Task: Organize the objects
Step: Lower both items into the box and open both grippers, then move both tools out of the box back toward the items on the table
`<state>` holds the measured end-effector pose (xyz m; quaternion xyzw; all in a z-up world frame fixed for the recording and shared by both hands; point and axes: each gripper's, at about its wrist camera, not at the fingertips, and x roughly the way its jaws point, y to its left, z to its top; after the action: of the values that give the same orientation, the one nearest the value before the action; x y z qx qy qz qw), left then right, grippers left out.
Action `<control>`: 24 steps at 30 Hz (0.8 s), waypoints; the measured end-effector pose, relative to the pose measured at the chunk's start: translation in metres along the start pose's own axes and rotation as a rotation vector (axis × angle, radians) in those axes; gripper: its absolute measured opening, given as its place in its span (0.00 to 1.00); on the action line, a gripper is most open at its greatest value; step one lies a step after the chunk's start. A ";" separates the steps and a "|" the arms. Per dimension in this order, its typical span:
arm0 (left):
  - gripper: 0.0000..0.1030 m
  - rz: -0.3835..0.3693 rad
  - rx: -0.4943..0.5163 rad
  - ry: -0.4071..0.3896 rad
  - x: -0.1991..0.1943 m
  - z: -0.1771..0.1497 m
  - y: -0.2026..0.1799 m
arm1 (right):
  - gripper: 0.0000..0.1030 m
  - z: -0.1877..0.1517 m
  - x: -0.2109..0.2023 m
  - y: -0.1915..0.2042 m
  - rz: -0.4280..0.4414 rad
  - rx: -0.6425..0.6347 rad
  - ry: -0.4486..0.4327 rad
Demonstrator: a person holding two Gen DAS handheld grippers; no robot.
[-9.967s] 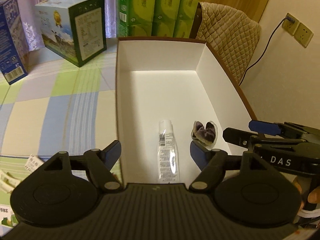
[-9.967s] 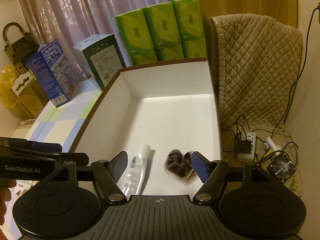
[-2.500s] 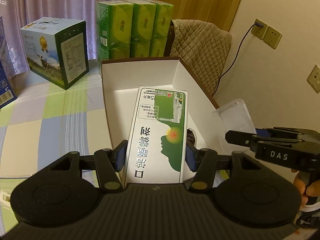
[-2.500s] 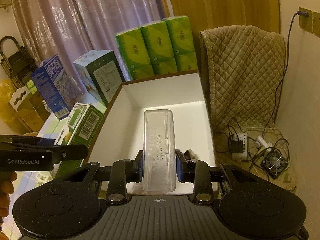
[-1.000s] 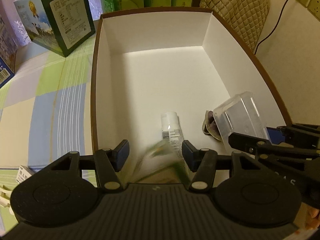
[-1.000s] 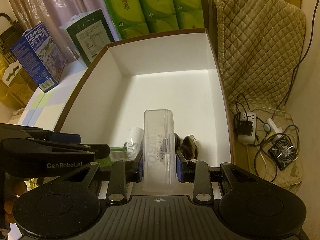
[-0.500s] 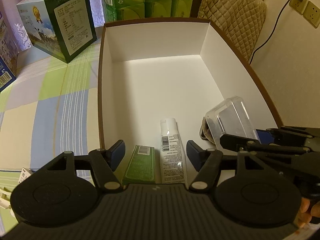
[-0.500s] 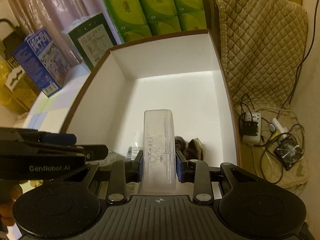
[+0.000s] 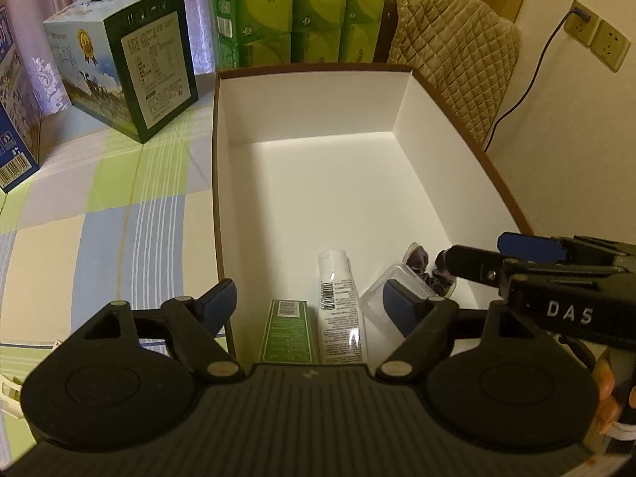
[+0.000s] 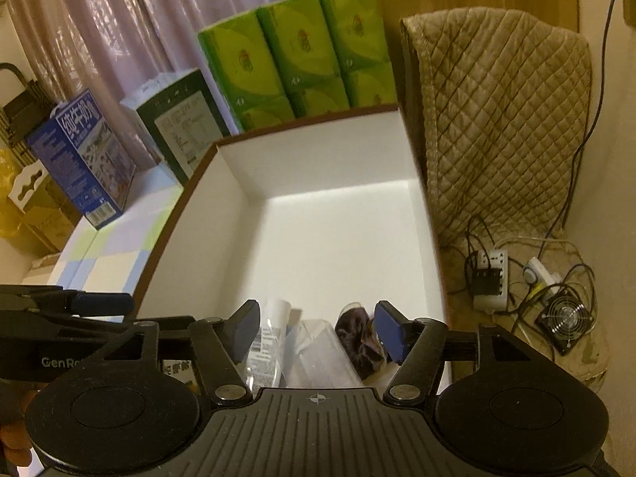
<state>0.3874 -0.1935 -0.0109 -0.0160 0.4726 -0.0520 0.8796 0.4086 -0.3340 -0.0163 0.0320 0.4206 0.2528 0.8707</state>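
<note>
A big white box with a brown rim [image 9: 216, 183] [image 10: 175, 214] stands on the checked tablecloth. At its near end lie a green carton [image 9: 284, 332], a clear tube with a white cap [image 9: 338, 302] [image 10: 270, 334], a clear plastic case [image 9: 381, 290] [image 10: 318, 357] and a dark purple scrunchie [image 9: 421, 264] [image 10: 359, 336]. My left gripper [image 9: 310, 302] is open above the carton and tube. My right gripper [image 10: 316, 328] is open just above the clear case, which rests in the box between tube and scrunchie.
A green-and-white carton [image 9: 131, 79] and a blue milk carton [image 10: 85, 159] stand on the table to the left. Green tissue packs [image 10: 302, 51] are stacked behind the box. A quilted chair [image 10: 497, 119] stands to the right, with cables, a power strip and a small fan [image 10: 564, 318] on the floor.
My right gripper has opened and let the clear case drop into the box beside the scrunchie. The left gripper stays open over the green carton, which it released a moment before.
</note>
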 end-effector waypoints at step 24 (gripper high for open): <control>0.84 -0.060 -0.023 -0.136 -0.107 -0.053 0.043 | 0.61 -0.038 -0.084 0.033 0.004 0.041 -0.090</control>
<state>0.2880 -0.1386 0.0448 -0.0436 0.4116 -0.0720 0.9075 0.3226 -0.3500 0.0279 0.0622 0.3859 0.2443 0.8874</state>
